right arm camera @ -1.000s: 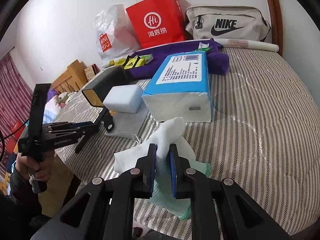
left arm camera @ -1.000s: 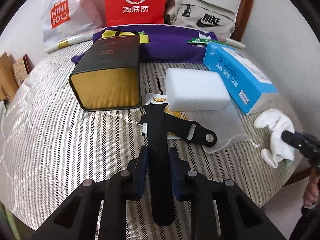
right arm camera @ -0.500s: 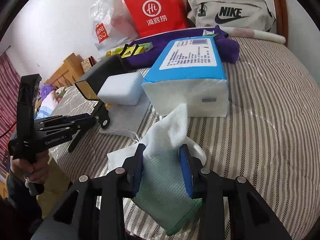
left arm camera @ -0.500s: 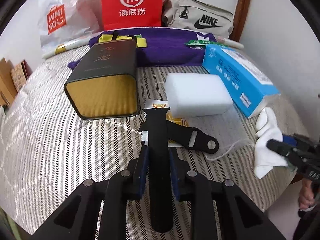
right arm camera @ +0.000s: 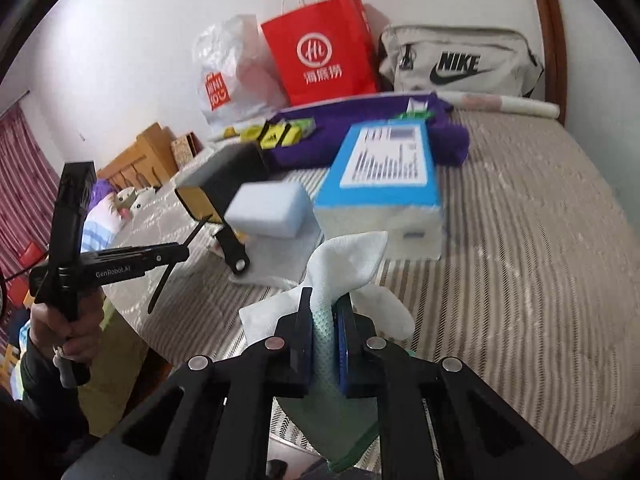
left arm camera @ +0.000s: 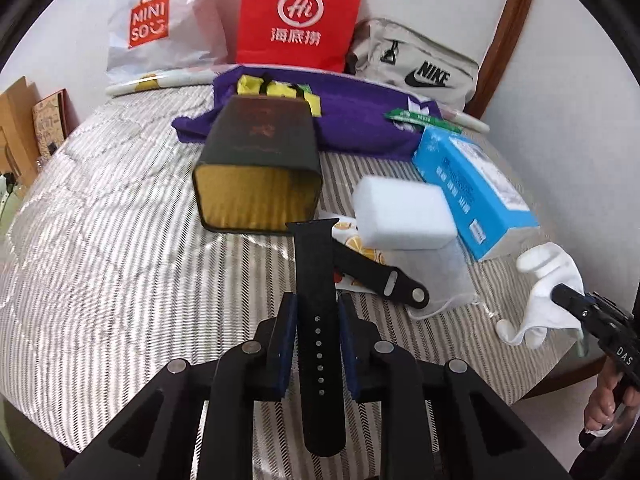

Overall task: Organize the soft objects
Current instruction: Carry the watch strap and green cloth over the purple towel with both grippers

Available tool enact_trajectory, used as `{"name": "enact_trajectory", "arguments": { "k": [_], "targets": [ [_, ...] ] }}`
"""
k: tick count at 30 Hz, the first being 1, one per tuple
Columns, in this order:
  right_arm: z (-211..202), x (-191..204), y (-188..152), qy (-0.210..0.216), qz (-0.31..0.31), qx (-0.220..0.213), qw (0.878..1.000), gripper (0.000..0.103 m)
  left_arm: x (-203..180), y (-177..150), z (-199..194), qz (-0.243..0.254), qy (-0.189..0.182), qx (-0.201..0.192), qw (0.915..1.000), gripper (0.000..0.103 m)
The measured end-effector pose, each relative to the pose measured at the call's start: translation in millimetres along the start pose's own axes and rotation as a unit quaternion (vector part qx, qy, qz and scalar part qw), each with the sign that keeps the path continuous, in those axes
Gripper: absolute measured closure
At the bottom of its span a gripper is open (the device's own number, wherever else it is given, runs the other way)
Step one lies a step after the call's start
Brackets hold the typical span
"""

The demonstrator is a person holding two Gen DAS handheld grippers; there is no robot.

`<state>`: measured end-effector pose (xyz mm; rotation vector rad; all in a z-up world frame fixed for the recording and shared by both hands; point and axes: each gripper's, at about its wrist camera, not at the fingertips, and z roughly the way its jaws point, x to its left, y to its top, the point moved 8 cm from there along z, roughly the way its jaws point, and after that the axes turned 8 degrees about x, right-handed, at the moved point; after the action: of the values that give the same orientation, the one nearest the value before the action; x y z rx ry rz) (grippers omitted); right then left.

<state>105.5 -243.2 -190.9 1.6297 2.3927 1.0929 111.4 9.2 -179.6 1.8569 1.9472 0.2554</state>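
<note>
Left gripper (left arm camera: pixel 314 332) pinches a flat black rubber watch strap with punched holes (left arm camera: pixel 318 320); jaws narrow, pads on both strap edges. The strap's far end stands lifted just in front of the open mouth of a dark rectangular tin with gold lining (left arm camera: pixel 256 176), lying on its side on the grey striped bed cover (left arm camera: pixel 100 248). A second black strap piece with a metal stud (left arm camera: pixel 380 276) lies flat to its right. Against a second ago the view sits higher and the tin looks farther off; grip unchanged.

Right gripper (right arm camera: pixel 324 340) is clamped on a bunched white and pale-green mesh cloth (right arm camera: pixel 344 268), at the near right edge of the bed. Its jaws gaped half a second ago with the cloth loose between them and have just been closing; pads now squeeze the green part, white corner sticking up above the fingertips.

White foam block (left arm camera: pixel 404 216) rests on a thin grey pouch (left arm camera: pixel 448 272), right of the tin. Blue tissue pack (left arm camera: pixel 472 188) just beyond. Purple cloth (left arm camera: pixel 360 120), red paper bag (left arm camera: pixel 298 16), white plastic bag (left arm camera: pixel 160 20) and beige waist bag (left arm camera: pixel 416 68) line the far side; none shifted
</note>
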Motion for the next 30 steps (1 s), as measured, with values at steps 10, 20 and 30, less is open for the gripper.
{"name": "enact_trajectory", "arguments": {
  "k": [10,20,30],
  "targets": [
    [-31.1,16.7,28.1,0.007,-0.020,-0.028,0.999,0.093,3.2,16.6,-37.5,-0.008,-0.013,-0.033,0.9993,0.083],
    [-38.4,27.5,67.1,0.012,-0.037,-0.040,0.998,0.093,7.1,54.7,-60.1,-0.010,-0.008,-0.054,0.9984,0.083],
    [-37.7,30.7,130.0,0.001,-0.056,-0.052,0.997,0.093,10.7,103.8,-73.5,-0.017,-0.022,-0.069,0.9972,0.083]
  ]
}}
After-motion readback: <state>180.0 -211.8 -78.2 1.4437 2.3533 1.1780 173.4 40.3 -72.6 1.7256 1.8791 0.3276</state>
